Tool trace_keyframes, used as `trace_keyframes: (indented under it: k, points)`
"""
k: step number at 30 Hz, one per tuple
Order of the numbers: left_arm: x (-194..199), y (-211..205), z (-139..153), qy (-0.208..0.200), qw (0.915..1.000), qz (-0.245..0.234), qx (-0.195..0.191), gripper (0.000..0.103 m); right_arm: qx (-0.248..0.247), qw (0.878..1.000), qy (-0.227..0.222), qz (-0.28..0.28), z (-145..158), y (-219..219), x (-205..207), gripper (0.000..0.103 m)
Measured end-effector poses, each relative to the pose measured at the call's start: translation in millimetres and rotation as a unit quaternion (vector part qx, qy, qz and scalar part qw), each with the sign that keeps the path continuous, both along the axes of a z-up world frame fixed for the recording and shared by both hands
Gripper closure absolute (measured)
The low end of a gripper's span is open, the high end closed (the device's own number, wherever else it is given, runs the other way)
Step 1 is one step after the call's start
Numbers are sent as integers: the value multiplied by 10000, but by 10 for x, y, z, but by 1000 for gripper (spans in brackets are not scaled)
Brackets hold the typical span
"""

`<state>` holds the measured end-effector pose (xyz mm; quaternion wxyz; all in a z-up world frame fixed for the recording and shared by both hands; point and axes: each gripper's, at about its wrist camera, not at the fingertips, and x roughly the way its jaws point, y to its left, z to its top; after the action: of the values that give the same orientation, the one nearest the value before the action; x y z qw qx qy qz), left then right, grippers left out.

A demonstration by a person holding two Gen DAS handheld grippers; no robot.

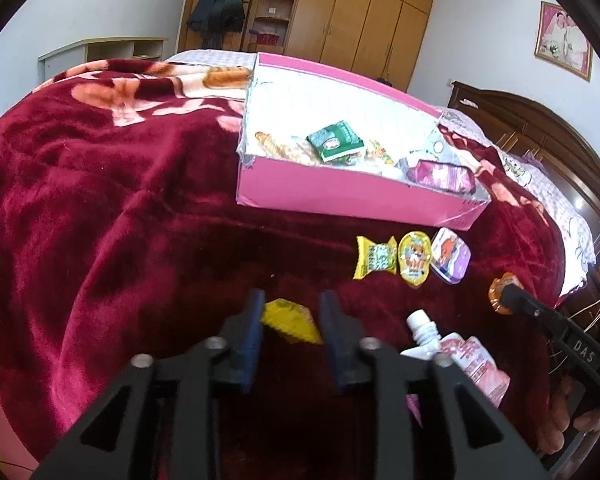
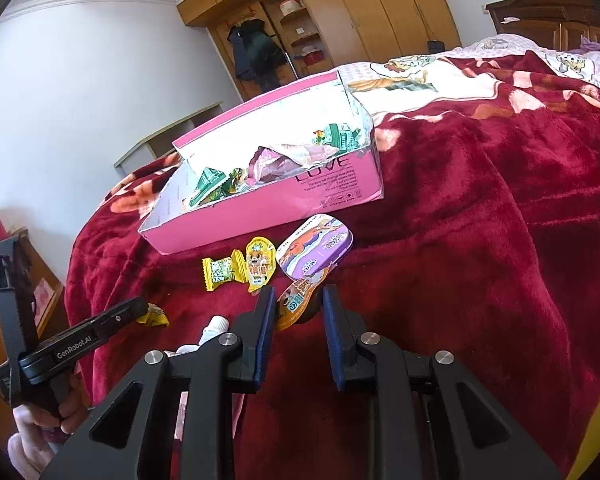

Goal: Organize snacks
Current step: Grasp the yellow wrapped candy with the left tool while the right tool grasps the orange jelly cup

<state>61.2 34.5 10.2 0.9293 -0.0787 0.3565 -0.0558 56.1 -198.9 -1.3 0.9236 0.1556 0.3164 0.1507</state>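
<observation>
A pink cardboard box (image 1: 340, 196) (image 2: 260, 216) lies open on the bed with several snack packets inside. Before it lie a yellow candy (image 1: 374, 258) (image 2: 220, 274), a yellow jelly cup (image 1: 414, 258) (image 2: 258, 266) and a purple tub (image 1: 450, 256) (image 2: 316, 252). My left gripper (image 1: 291, 294) (image 2: 140, 310) holds a yellow packet (image 1: 290, 320) (image 2: 156, 316) that spans the gap and touches both pads. My right gripper (image 2: 299, 290) (image 1: 508, 294) is shut on an orange jelly cup (image 2: 296, 302) (image 1: 498, 292). A white and pink drink pouch (image 1: 468, 356) (image 2: 216, 328) lies between the two grippers.
A dark red floral blanket (image 1: 120, 200) (image 2: 480, 220) covers the bed. Its left edge drops off beside a low wooden shelf (image 2: 40, 280). A wooden headboard (image 1: 540, 128) and wardrobe (image 1: 360, 20) stand beyond. A person's hand (image 1: 568, 412) (image 2: 48, 420) grips each tool.
</observation>
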Motion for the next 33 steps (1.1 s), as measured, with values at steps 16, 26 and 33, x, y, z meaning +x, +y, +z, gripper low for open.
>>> trace_keyframes:
  k: [16, 26, 33]
  points:
    - [93, -68, -263, 195, 9980, 123, 583, 58, 175, 9997, 145, 133, -194, -43, 29, 78]
    - [61, -45, -197, 29, 9993, 23, 385, 73, 239, 9996, 147, 82, -199, -86, 24, 78]
    - [1, -72, -97, -100, 9996, -41, 251, 73, 210, 9997, 72, 111, -132, -60, -14, 78]
